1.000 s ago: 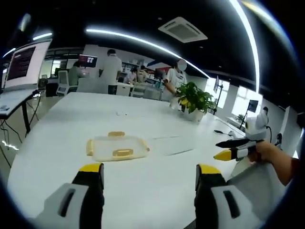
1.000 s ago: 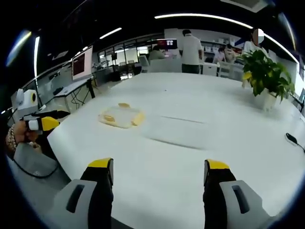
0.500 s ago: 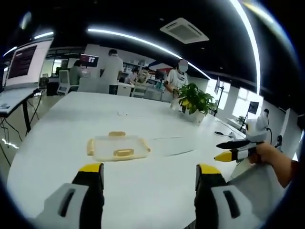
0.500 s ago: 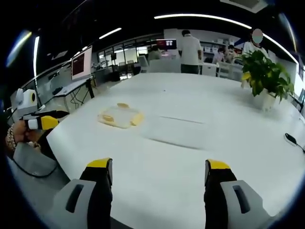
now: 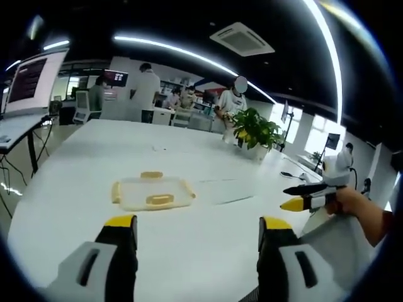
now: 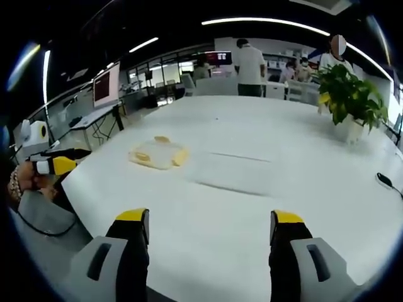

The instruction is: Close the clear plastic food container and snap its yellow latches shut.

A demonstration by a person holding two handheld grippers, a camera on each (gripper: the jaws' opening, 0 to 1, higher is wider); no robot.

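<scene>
In the left gripper view, the left gripper [image 5: 196, 229] stands wide and empty above the white table [image 5: 75, 163]; the clear container [image 5: 153, 192] lies ahead, its latch state hard to read. In the right gripper view, the right gripper [image 6: 209, 228] gapes wide, the container [image 6: 158, 153] far off and blurred.

The food container [image 5: 152, 193] lies on the desk [image 5: 94, 163] near its front edge; a potted plant [image 5: 255, 134] stands toward the far right edge.

Left claw [image 5: 197, 236] wide apart, empty; clear container [image 5: 153, 193] w/ yellow latches ahead on white table [image 5: 94, 151]; right claw [image 5: 296, 198] off right.
</scene>
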